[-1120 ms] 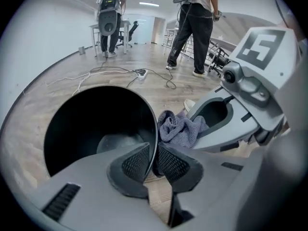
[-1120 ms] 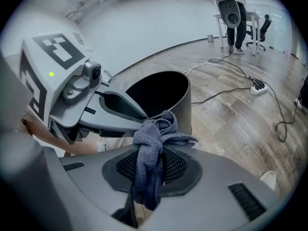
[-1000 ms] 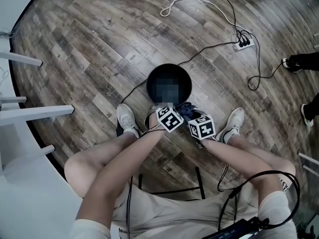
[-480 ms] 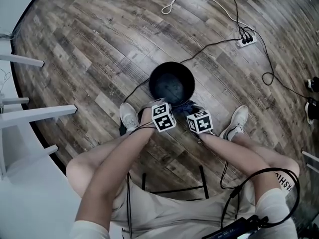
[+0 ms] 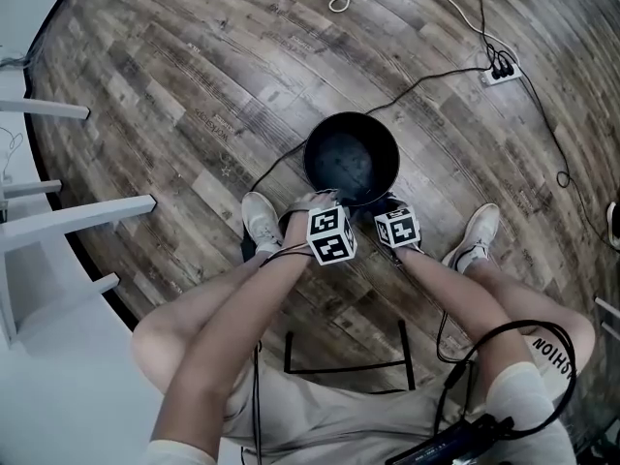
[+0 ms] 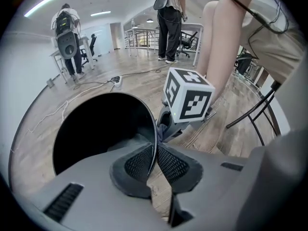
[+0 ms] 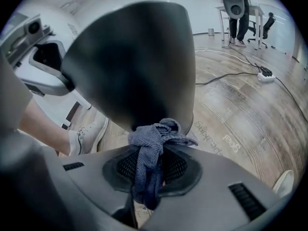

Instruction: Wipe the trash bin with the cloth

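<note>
- Right gripper (image 7: 153,163) has drawn in closer to the trash bin (image 5: 351,158) than a second ago. The bin also sits a little further right in the head view, though the camera itself has shifted.
- Bin: black, round, open-topped, looks empty. It stands on the plank floor (image 5: 194,85), just ahead of the person's two sneakers (image 5: 260,223).
- Left gripper (image 6: 155,150): jaws closed on the bin's thin rim, one pad inside the wall and one outside.
- Right gripper: jaws clamped on a bunched blue-grey cloth (image 7: 155,131). The wad sticks out past the tips and touches the bin's outer wall low down.
- Handling, as a judgement: the bin looks light, thin-walled and smooth, so it may slide or tip under wiping pressure. The rim hold is the sensible anchor.
- Cloth is soft and limp. It holds best bunched, and may creep out of the jaws if dragged hard.
</note>
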`<action>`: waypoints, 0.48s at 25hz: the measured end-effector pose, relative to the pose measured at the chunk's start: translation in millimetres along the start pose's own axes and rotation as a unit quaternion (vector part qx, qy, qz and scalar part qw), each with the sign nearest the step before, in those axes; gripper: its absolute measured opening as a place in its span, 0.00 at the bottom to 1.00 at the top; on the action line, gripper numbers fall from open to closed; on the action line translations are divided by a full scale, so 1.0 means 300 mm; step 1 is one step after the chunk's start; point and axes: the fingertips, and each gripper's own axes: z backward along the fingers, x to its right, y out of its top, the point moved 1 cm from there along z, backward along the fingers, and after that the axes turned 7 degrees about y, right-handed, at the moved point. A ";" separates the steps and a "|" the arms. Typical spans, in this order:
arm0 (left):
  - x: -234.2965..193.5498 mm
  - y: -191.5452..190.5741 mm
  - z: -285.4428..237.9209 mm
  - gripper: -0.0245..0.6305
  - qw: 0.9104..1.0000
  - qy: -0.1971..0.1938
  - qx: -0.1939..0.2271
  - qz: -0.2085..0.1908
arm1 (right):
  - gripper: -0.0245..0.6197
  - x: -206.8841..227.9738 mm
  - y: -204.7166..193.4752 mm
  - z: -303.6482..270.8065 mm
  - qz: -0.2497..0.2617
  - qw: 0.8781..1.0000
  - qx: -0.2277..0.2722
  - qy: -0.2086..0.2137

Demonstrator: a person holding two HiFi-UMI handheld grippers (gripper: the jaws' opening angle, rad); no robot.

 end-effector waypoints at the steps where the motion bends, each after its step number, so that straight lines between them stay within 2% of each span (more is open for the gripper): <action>1: 0.001 0.001 -0.001 0.10 1.000 -0.006 -0.001 0.002 | 0.16 0.013 -0.008 -0.016 -0.005 1.000 -0.001 -0.002; 5: -0.001 0.003 0.001 0.10 1.000 -0.014 -0.004 0.004 | 0.16 0.061 -0.038 -0.078 -0.011 1.000 -0.007 -0.013; 12: -0.002 0.003 0.000 0.10 1.000 -0.010 -0.003 0.001 | 0.16 0.110 -0.084 -0.170 0.012 0.999 -0.027 -0.025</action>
